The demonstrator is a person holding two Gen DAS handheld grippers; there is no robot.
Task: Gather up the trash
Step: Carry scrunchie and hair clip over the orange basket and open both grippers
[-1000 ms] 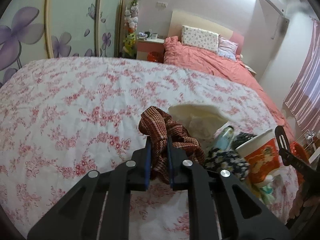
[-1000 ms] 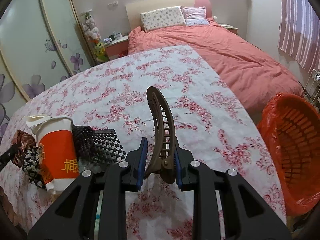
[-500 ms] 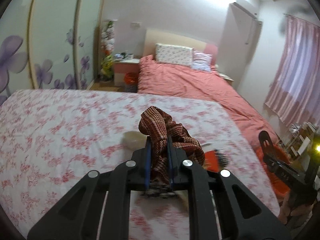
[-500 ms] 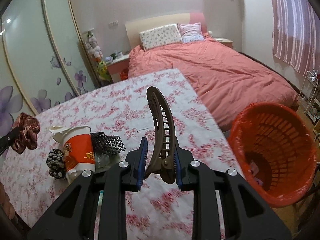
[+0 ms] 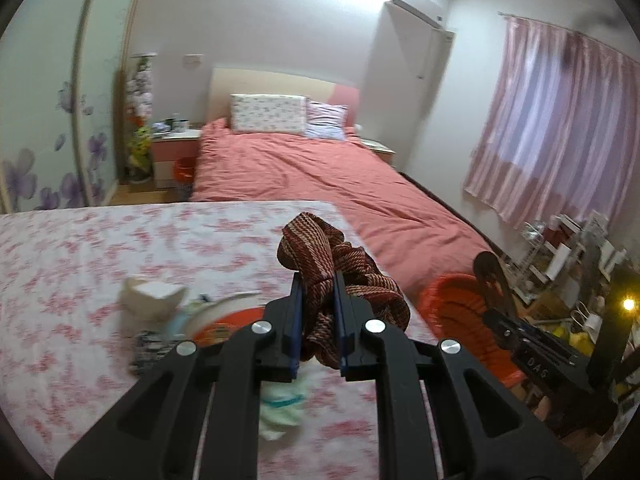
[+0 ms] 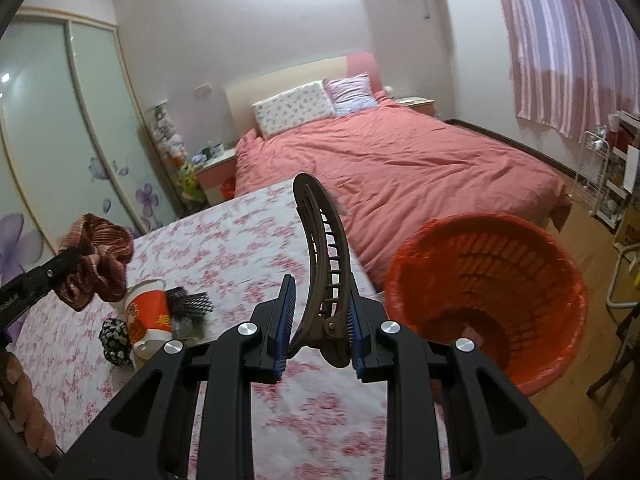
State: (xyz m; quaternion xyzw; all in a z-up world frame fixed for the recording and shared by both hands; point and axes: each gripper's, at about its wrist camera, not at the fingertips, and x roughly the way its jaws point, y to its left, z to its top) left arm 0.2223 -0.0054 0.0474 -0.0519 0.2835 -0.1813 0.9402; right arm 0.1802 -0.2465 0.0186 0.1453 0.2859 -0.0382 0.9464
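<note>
My left gripper (image 5: 317, 292) is shut on a brown striped scrunchie (image 5: 340, 264), held above the floral tablecloth; the scrunchie also shows in the right wrist view (image 6: 96, 256). My right gripper (image 6: 322, 300) is shut on a brown hair claw clip (image 6: 320, 248), which also shows in the left wrist view (image 5: 490, 280). An orange bin (image 6: 488, 292) with a liner stands on the floor right of the table, below and right of the clip; it also shows in the left wrist view (image 5: 452, 312).
On the floral table (image 6: 224, 252) lie an orange paper cup (image 6: 148, 316), a black mesh piece (image 6: 190, 304) and a black-and-white scrunchie (image 6: 114, 340). A pink bed (image 6: 392, 168) lies behind. A wire rack (image 6: 600, 176) stands at the right.
Both grippers have risen and swung right with their loads. The orange bin has come into fuller view beside the clip. The table items now lie lower and farther left.
</note>
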